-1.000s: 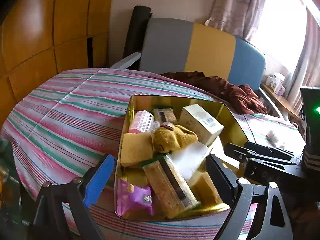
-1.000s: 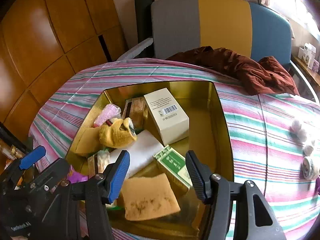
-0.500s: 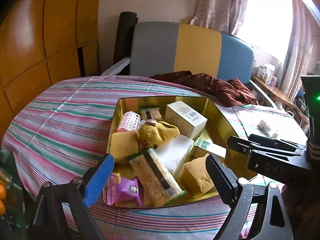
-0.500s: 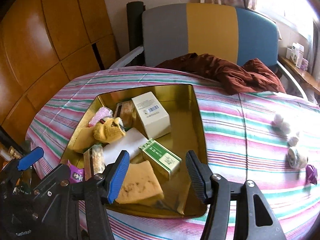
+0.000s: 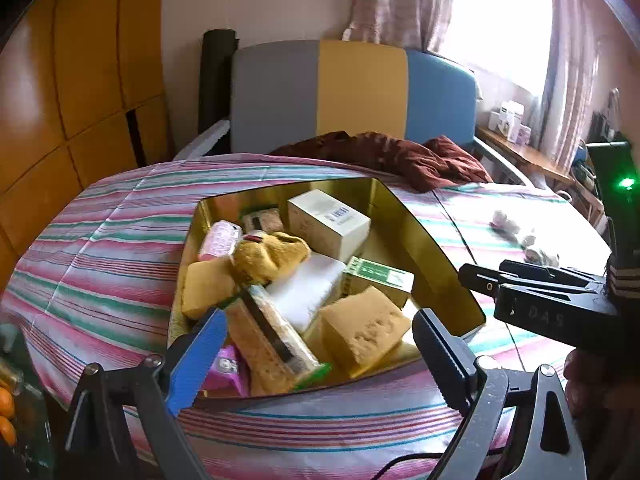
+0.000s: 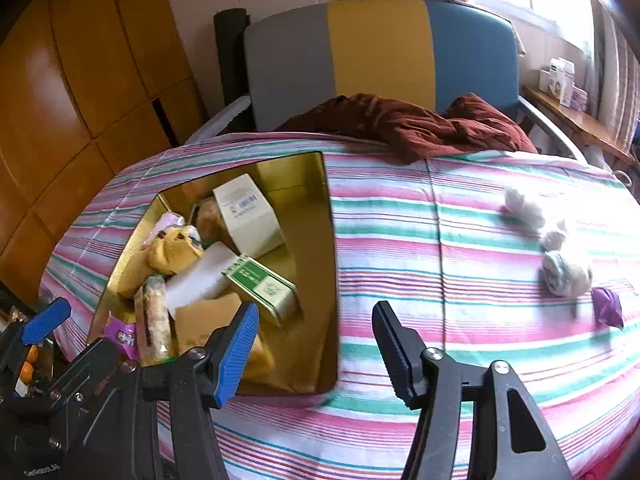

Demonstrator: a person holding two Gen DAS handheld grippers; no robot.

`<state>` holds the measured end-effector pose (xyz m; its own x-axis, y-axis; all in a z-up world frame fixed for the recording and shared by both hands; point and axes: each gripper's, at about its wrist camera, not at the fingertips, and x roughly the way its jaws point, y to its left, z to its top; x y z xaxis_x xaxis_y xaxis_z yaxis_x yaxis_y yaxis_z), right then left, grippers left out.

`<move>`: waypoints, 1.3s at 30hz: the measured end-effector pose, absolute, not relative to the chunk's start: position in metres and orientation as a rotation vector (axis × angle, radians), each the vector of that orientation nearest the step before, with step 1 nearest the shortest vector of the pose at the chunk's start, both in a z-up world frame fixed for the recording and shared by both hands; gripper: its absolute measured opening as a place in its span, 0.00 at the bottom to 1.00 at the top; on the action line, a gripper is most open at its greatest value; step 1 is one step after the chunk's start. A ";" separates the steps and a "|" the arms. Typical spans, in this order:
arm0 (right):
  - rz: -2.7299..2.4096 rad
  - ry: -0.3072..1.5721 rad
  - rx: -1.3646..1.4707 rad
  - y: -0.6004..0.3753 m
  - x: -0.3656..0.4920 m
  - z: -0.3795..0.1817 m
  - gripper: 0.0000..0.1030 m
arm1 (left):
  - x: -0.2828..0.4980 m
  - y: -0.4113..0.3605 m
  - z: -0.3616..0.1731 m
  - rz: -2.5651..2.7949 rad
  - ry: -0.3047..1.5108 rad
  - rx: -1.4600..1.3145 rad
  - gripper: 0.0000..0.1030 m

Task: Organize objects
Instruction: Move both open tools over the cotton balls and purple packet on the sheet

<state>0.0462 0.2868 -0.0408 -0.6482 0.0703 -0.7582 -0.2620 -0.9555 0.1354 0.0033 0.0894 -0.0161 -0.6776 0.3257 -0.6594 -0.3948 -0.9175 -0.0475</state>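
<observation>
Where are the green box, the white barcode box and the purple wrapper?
green box [image 6: 260, 283], right wrist view, top face
white barcode box [image 5: 326, 216], left wrist view, top face
purple wrapper [image 6: 608, 306], right wrist view, centre

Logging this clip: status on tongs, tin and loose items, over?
Left tongs open, empty. Right tongs open, empty. Gold tin packed; cotton balls and purple wrapper loose on striped cloth. Nothing blocking.

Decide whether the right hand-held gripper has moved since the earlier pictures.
Yes. The right hand-held gripper has shifted rightwards: the gold tin now sits left of its jaws, no longer centred.
</observation>
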 end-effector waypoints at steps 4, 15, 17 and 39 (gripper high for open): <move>2.644 0.342 -1.213 0.296 0.053 -0.044 0.59 | 0.007 0.098 -0.017 2.542 0.173 -0.978 0.92; 2.525 0.342 -1.206 0.341 0.070 -0.042 0.65 | 0.012 0.126 -0.014 2.478 0.251 -0.949 0.92; 2.504 0.358 -1.205 0.352 0.073 -0.040 0.65 | 0.013 0.132 -0.013 2.463 0.263 -0.943 0.92; 2.257 0.424 -1.033 0.513 0.104 -0.037 0.65 | 0.012 0.208 -0.010 2.341 0.394 -0.881 0.93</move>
